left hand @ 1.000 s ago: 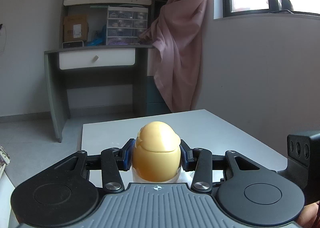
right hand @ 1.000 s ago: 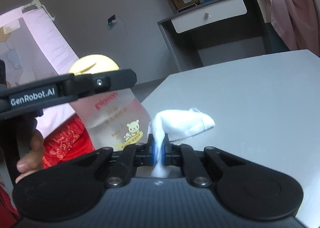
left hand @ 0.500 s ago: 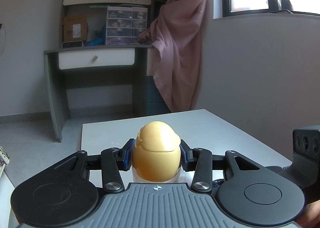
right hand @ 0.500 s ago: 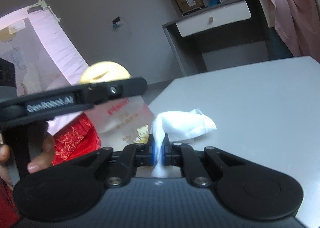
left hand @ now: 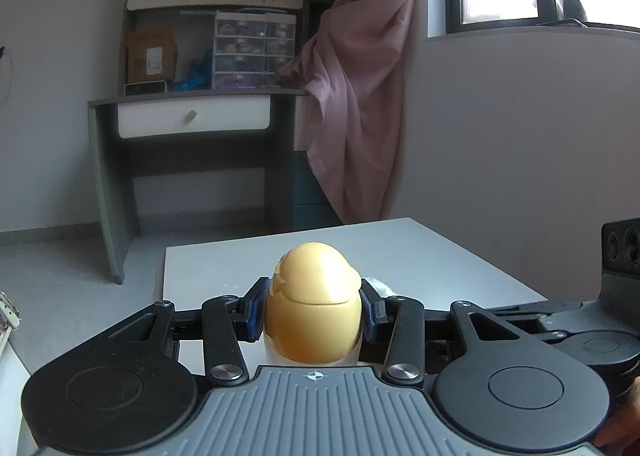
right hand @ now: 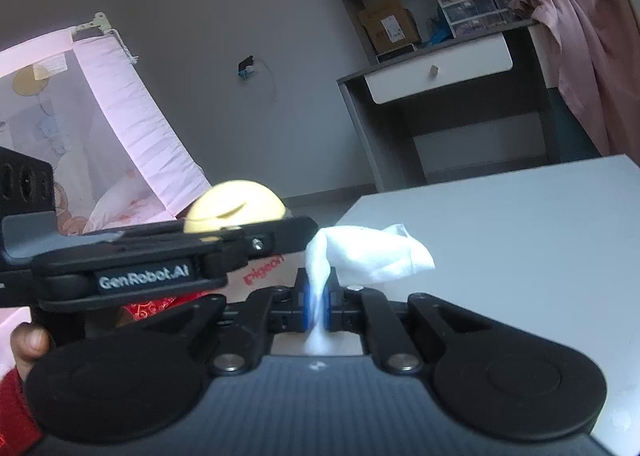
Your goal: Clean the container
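My left gripper point(left hand: 314, 314) is shut on a white container with a yellow dome cap point(left hand: 314, 304), held upright above the white table point(left hand: 424, 256). In the right wrist view the yellow cap point(right hand: 236, 210) shows above the left gripper's black body point(right hand: 160, 256), with a white body bearing red print point(right hand: 260, 276) below it. My right gripper point(right hand: 318, 296) is shut on a white cloth point(right hand: 372, 252), which bunches out ahead of the fingers, just right of the container. Whether the cloth touches the container is hidden.
A grey desk with a white drawer point(left hand: 192, 120) stands beyond the table, with shelves and a pink curtain point(left hand: 360, 96) to its right. A pink-sided cot point(right hand: 120, 124) is at the left in the right wrist view. The wall is close on the table's right.
The right gripper with the cloth has moved closer to the container and tilted; the left gripper now sits nearer the cloth in its view. The left gripper's hold is unchanged.
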Tool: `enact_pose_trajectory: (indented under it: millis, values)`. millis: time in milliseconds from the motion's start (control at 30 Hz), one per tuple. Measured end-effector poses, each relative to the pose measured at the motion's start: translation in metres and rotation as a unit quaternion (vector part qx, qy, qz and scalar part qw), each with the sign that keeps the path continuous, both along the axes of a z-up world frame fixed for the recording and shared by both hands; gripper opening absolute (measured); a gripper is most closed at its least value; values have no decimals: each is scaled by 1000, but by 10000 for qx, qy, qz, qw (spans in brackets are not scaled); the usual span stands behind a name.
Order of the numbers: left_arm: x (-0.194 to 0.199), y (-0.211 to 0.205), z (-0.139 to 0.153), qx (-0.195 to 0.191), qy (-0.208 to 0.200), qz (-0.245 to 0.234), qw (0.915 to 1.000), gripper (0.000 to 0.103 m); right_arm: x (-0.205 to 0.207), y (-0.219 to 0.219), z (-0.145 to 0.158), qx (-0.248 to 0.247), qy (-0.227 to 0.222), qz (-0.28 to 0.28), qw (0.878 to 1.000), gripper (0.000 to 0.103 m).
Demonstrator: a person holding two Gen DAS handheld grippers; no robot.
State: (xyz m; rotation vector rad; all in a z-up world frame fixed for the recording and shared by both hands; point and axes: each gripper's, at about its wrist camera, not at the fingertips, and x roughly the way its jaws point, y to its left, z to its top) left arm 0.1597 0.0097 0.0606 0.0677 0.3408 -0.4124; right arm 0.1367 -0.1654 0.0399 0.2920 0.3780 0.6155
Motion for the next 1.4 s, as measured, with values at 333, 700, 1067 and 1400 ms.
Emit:
enact_pose_trajectory:
  millis: [333, 700, 1067, 1400]
  values:
    - [0, 3, -1, 2, -8, -15, 10000, 45, 9, 0, -23, -1, 378, -37, 9993, 7]
    - [1, 5, 0, 0, 13, -21, 10000, 45, 9, 2, -28, -30, 474, -21, 9989, 7]
    - [3, 7, 0, -7, 46, -20, 10000, 45, -8, -3, -5, 40, -125, 261, 9996, 7]
    - [1, 0, 0, 43, 39, -19, 10000, 45, -9, -6, 1, 49, -388, 529, 9978, 7]
